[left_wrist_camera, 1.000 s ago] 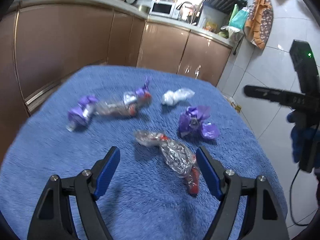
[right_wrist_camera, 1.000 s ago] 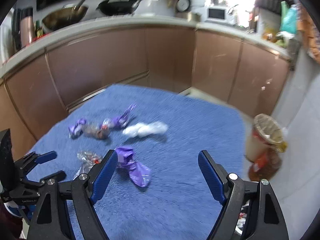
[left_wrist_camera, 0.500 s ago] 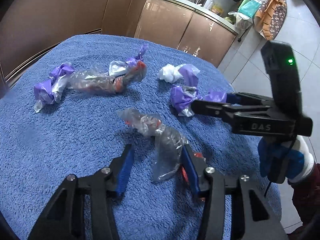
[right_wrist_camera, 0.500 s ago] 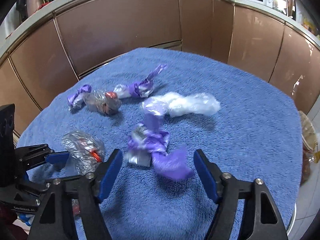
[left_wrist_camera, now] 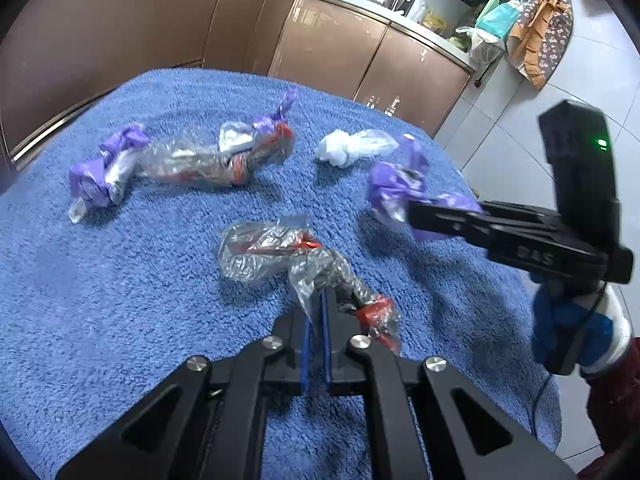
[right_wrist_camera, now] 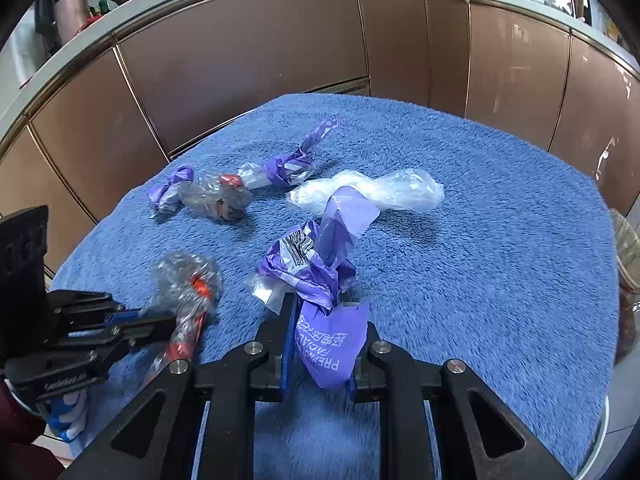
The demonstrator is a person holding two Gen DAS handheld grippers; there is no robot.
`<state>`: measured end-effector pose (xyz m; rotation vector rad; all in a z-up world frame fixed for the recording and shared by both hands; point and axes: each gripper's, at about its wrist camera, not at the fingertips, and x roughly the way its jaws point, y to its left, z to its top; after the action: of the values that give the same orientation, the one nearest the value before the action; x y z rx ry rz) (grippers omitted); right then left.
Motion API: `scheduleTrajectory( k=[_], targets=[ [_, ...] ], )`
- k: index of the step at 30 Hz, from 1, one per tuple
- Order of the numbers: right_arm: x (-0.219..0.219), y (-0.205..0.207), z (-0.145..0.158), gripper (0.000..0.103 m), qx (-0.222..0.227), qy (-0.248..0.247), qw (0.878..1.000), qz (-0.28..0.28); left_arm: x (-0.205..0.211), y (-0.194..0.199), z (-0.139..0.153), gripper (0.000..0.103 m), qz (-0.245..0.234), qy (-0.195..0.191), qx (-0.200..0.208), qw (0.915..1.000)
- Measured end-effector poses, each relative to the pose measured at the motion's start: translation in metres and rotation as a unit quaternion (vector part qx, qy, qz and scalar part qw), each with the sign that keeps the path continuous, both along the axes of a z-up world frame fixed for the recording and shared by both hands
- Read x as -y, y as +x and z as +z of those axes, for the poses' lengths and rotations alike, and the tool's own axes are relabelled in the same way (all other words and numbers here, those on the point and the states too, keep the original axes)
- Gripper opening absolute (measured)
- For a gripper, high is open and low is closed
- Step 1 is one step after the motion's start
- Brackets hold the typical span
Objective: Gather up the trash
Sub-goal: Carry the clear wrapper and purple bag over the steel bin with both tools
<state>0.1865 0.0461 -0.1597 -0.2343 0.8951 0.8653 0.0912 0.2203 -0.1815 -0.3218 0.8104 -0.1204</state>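
2 claws are clenched: my left claw (left_wrist_camera: 316, 300) pinches the clear wrapper (left_wrist_camera: 288, 256), my right claw (right_wrist_camera: 320, 320) the purple wrapper (right_wrist_camera: 320, 280). Slick film could slip out when I lift.

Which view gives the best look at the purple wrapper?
The right wrist view: the purple wrapper sits close and sharp, clamped in the right gripper, with its barcode and lettering showing. The left wrist view shows it smaller, blurred and partly hidden behind the right gripper.
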Motion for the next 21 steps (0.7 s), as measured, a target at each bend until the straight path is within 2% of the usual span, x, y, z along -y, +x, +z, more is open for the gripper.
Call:
scheduleTrajectory(
  k=[3, 7, 14, 21],
  targets=[
    [0.011, -0.017, 0.017, 0.018, 0.018, -0.001, 1.000, -0.003, 0.002, -0.008, 0.007, 0.003, 0.006, 0.016, 0.013, 0.9998],
    [0.031, -0.042, 0.042, 0.018, 0.043, 0.000, 0.999, -0.014, 0.005, -0.025, 0.028, 0.002, 0.017, 0.014, 0.036, 0.9991],
    [0.086, -0.095, 0.094, 0.018, 0.096, 0.016, 0.994, -0.058, 0.018, -0.067, 0.084, 0.002, 0.022, 0.033, 0.095, 0.9947],
    [0.136, -0.156, 0.145, 0.018, 0.158, 0.051, 0.981, -0.103, 0.041, -0.115, 0.134, 0.002, 0.009, 0.052, 0.152, 0.9870]
  ],
)
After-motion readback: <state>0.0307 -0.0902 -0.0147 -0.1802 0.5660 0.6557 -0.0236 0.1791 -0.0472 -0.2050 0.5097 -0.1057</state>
